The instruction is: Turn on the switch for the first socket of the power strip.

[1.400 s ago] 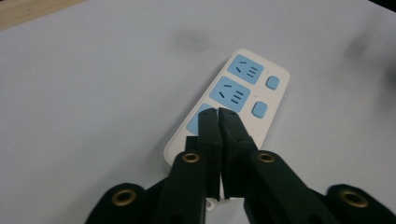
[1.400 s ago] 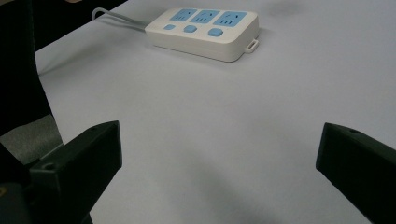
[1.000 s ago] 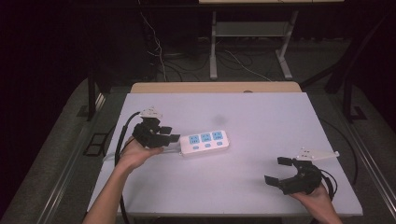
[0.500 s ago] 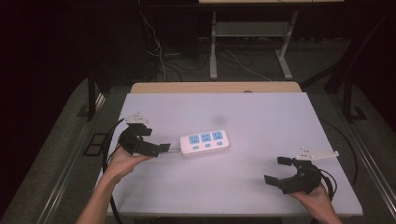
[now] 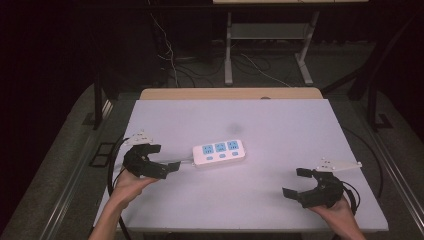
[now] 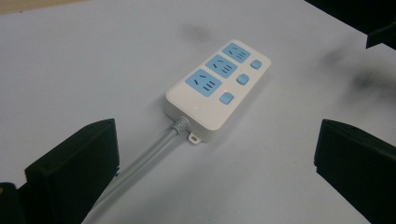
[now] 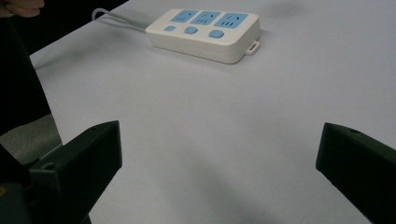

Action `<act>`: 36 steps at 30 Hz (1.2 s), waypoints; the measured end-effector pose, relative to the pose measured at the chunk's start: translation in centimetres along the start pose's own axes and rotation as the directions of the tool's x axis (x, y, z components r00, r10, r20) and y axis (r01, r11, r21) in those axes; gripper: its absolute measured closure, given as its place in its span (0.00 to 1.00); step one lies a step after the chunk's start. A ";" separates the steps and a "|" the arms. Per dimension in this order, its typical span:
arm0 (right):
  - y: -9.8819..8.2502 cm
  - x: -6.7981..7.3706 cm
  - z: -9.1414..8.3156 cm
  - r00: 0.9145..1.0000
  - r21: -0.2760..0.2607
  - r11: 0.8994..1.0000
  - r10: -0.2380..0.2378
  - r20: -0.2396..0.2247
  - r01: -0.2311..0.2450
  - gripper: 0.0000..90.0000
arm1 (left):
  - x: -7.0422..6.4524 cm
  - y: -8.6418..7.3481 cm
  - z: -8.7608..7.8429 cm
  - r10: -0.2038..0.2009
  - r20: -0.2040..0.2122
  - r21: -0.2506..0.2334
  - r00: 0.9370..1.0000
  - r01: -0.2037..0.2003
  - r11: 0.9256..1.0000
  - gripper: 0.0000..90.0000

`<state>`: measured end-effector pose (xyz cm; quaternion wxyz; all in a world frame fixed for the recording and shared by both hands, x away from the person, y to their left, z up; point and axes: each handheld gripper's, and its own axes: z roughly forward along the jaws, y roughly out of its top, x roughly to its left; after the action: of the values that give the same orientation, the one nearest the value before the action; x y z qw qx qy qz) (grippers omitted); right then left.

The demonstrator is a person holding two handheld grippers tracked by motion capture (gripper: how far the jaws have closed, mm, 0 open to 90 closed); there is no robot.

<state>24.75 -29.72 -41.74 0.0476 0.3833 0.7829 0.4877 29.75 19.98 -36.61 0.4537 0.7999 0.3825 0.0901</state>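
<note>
seen from the high view: a pale grey rectangular table with a white plastic power strip near its middle, bearing three blue sockets and three blue buttons, its grey cord running leftward. at the table's left edge, the left gripper, black, held in a hand, jaws spread wide, the cord passing between or under them; whether touching, impossible to tell. at the lower right, well apart from the strip, the right gripper, black with a grey three-cornered plate on top, held in the other hand, jaws likewise spread and holding nothing.

seen from the left gripper view: two black jaws standing far apart at the bottom corners. between and beyond them, the power strip lying flat on the table, angled away to the upper right, the cord leading back down beside the left-hand jaw.

seen from the right gripper view: black jaws wide apart over bare table. farther off, near the top, the power strip lying flat, its cord curving away toward the upper left.
</note>
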 end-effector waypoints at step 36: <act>-0.2 0.2 0.1 1.000 0.008 1.000 0.004 -0.011 -0.004 0.00 | -2.3 -6.8 1.6 -0.050 0.025 -0.055 0.998 0.051 0.997 0.00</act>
<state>24.59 -29.55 -41.87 0.0409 0.3823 0.7844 0.4868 25.31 19.31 -42.47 0.4823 0.7781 0.3944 0.0796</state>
